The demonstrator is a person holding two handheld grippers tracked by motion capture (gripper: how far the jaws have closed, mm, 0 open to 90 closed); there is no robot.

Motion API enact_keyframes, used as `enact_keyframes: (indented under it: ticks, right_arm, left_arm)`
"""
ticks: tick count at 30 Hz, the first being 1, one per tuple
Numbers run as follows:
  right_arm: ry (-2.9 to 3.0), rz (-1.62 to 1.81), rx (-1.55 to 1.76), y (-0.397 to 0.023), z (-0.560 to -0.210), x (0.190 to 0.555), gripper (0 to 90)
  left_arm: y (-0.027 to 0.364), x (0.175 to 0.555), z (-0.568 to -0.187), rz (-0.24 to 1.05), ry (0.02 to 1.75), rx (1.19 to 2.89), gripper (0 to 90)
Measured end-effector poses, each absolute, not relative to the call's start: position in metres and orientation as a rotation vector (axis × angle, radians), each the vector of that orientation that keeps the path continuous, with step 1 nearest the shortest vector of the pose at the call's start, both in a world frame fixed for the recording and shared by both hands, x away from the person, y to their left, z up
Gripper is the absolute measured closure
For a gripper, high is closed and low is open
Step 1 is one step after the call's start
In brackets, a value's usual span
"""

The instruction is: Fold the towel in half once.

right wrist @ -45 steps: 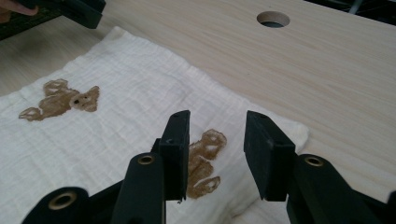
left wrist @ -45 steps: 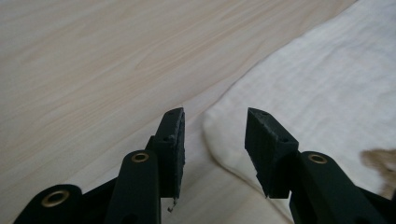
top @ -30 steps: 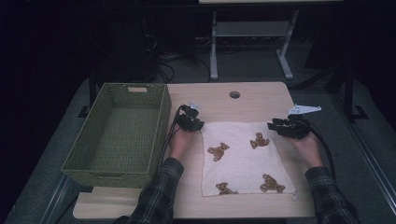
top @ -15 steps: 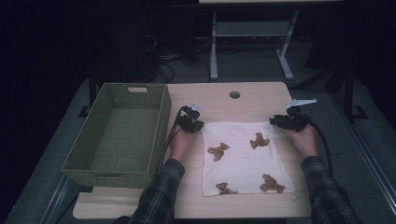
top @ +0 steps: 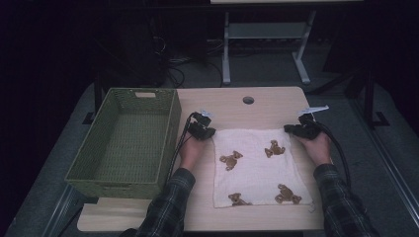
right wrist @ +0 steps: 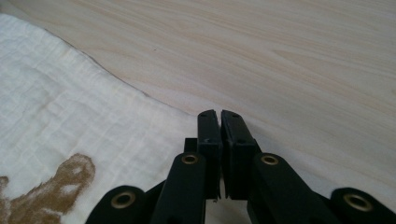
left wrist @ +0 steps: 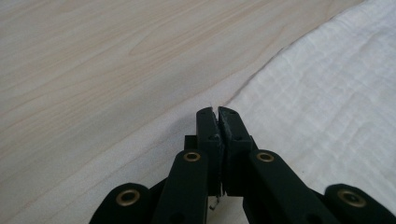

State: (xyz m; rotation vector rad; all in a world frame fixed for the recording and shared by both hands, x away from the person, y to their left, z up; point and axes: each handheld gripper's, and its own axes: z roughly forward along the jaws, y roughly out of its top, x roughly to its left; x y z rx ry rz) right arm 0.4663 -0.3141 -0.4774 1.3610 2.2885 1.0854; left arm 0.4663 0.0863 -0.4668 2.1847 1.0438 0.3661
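A white cloth (top: 257, 168) printed with brown bears lies flat on the wooden table (top: 232, 106). My left gripper (top: 212, 132) rests at the cloth's far left corner. In the left gripper view its jaws (left wrist: 217, 112) are pressed together on the cloth's edge (left wrist: 327, 93). My right gripper (top: 288, 129) sits at the far right corner. Its jaws have just been closing, and in the right gripper view they (right wrist: 219, 114) are pinched shut on the cloth's edge (right wrist: 70, 107), near a bear print (right wrist: 51, 191).
A green woven basket (top: 170, 123) stands along the table's left side, close to my left hand. A round cable hole (top: 248, 100) is in the tabletop beyond the cloth. A cable trails back from each gripper along the forearm.
My right gripper has come down onto the cloth's far right corner and its jaws have shut there. The left gripper has kept its place at the far left corner.
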Motion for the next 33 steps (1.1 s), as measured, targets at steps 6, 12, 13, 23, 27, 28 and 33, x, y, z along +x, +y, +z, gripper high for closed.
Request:
enact_keyframes:
  ticks: [6,12,13,23,27,28,33]
  right_arm:
    - [2.256,1.12,1.35,-0.318,-0.47,0.464,87.7]
    - [2.243,1.127,1.324,-0.321,-0.46,0.461,87.9]
    - [2.243,1.127,1.324,-0.321,-0.46,0.461,87.9]
    - [2.188,1.183,1.262,-0.323,-0.429,0.462,88.1]
    - [2.164,1.188,1.24,-0.323,-0.415,0.462,88.1]
    - [2.144,1.204,1.221,-0.322,-0.406,0.461,88.1]
    - [2.144,1.22,1.19,-0.321,-0.399,0.458,88.1]
  left_arm:
    - [0.088,0.469,-0.466,0.402,1.065,2.174,88.2]
    - [0.089,0.477,-0.451,0.44,1.077,2.13,88.3]
    - [0.089,0.477,-0.451,0.44,1.077,2.13,88.3]
    - [0.087,0.482,-0.411,0.553,1.056,2.053,88.3]
    - [0.086,0.482,-0.395,0.595,1.03,2.041,88.3]
    - [0.086,0.481,-0.391,0.608,1.021,2.032,88.2]
    - [0.09,0.475,-0.386,0.586,1.015,2.029,88.3]
